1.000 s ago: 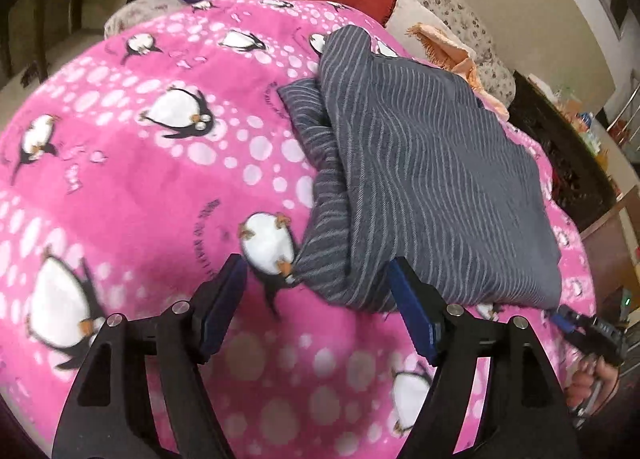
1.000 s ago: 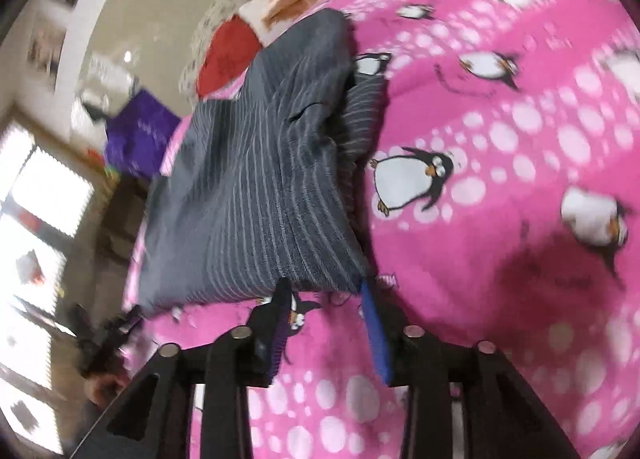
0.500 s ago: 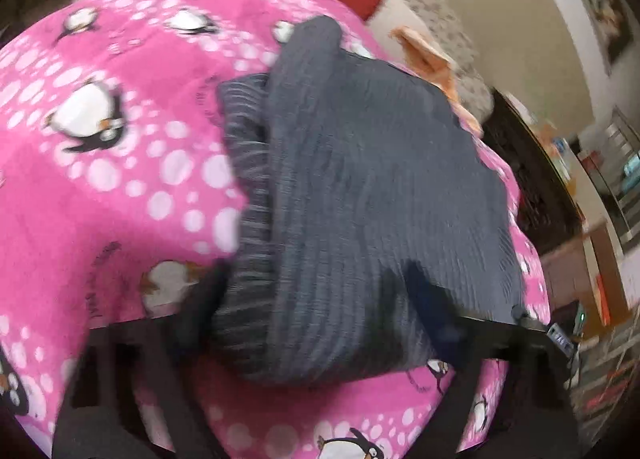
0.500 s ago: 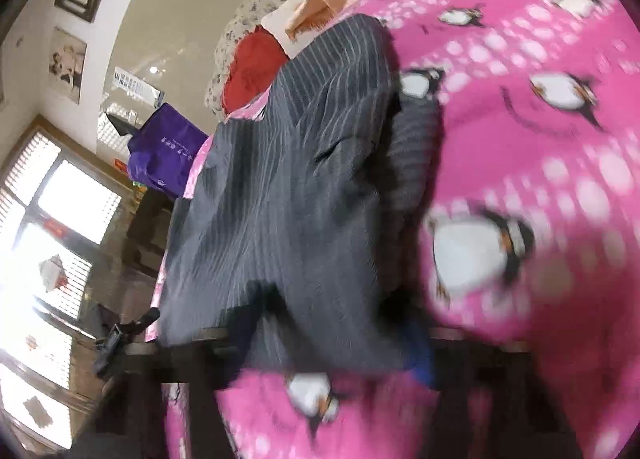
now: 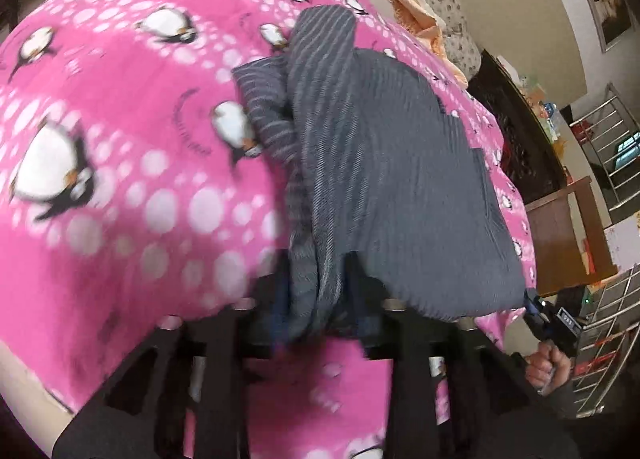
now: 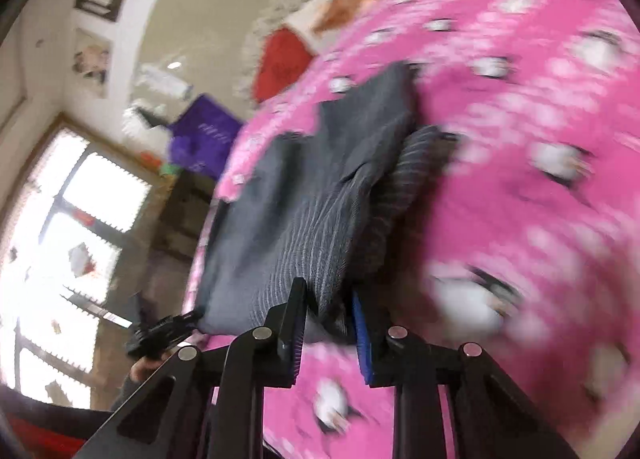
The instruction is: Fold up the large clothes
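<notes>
Garment: a dark grey striped garment (image 5: pixel 400 163), already folded into a rough rectangle, lies on a pink penguin-print blanket (image 5: pixel 132 163); in the right wrist view the same garment (image 6: pixel 288 211) shows its near edge raised off the blanket (image 6: pixel 540 219).
Long axis: the folded piece runs lengthwise away from both cameras, from the near edge up toward the far end of the blanket, where a red cushion (image 6: pixel 280 63) and an orange cloth (image 5: pixel 416 15) lie.
Layers: a looser, bunched striped part sticks out from beneath the flat top layer along one long side.
Left gripper (image 5: pixel 316 311): its fingers have just been closing and now pinch a gathered bunch of the garment's near corner; the picture is blurred here, yet cloth fills the gap.
Right gripper (image 6: pixel 330 335): its fingers have just been closing too, and a thick fold of the other near corner sits pinched between the blue pads.
Hands: the person's right hand (image 5: pixel 548 369) shows at the edge of the left wrist view, gripping its tool at the garment's corner.
Surroundings: a purple bag (image 6: pixel 204 135) stands beyond the blanket near a bright window (image 6: pixel 60 243).
</notes>
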Motion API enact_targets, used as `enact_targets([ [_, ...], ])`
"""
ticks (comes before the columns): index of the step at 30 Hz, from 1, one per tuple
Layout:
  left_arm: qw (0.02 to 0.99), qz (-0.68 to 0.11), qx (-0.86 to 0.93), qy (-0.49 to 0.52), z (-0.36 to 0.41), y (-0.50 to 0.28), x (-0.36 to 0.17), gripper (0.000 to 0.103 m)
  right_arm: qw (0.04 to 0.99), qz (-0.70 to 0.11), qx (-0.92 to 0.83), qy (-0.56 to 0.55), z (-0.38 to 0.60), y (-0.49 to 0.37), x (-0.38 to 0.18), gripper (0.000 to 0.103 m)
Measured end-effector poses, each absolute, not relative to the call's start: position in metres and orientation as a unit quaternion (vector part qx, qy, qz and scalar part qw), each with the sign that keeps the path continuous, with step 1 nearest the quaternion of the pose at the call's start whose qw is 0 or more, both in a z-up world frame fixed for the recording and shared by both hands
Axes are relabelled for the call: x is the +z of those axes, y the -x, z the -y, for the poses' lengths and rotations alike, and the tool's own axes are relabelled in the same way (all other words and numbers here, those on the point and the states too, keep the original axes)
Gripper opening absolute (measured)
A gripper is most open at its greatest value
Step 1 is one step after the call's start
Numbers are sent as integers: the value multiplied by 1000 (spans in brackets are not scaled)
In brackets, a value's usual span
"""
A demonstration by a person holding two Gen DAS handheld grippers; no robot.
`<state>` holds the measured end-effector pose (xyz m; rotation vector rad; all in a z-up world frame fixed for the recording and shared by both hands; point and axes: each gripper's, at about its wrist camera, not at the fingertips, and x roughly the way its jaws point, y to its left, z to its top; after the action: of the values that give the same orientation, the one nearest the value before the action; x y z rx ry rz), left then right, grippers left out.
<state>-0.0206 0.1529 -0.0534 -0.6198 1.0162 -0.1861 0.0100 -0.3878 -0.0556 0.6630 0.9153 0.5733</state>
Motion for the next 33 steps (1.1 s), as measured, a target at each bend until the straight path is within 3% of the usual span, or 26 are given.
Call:
enact_targets([
  [5,830,-467,-77,296,-158,14,-51,57,858,-384,200,-275,410,0,-14,22],
  [9,834,-465,-83,285,-158,-16,-53,62,900,-348,205,-164,359,-7,26,23],
  [10,831,-465,-94,289,-160,-26,-55,68,907,-345,211,-119,340,-6,29,26],
  [11,827,-469,-103,293,-161,-31,-58,73,910,-345,218,-76,319,-7,30,27],
  [13,822,-481,-124,279,-160,-47,-59,73,910,-347,228,6,276,-6,21,33],
  [16,814,-499,-157,254,-158,-68,-59,78,900,-362,224,94,231,-9,-13,33],
  [22,809,-501,-204,231,-150,-89,-51,78,889,-392,227,66,226,-19,-67,37],
  [25,827,-476,-230,192,-138,-86,-38,75,892,-389,230,29,234,-21,-73,37],
  [28,822,-510,-199,158,-136,-97,-55,75,893,-383,234,23,232,-21,-76,38],
  [33,826,-511,-212,105,-121,-98,-53,81,895,-377,238,16,233,-19,-75,39],
])
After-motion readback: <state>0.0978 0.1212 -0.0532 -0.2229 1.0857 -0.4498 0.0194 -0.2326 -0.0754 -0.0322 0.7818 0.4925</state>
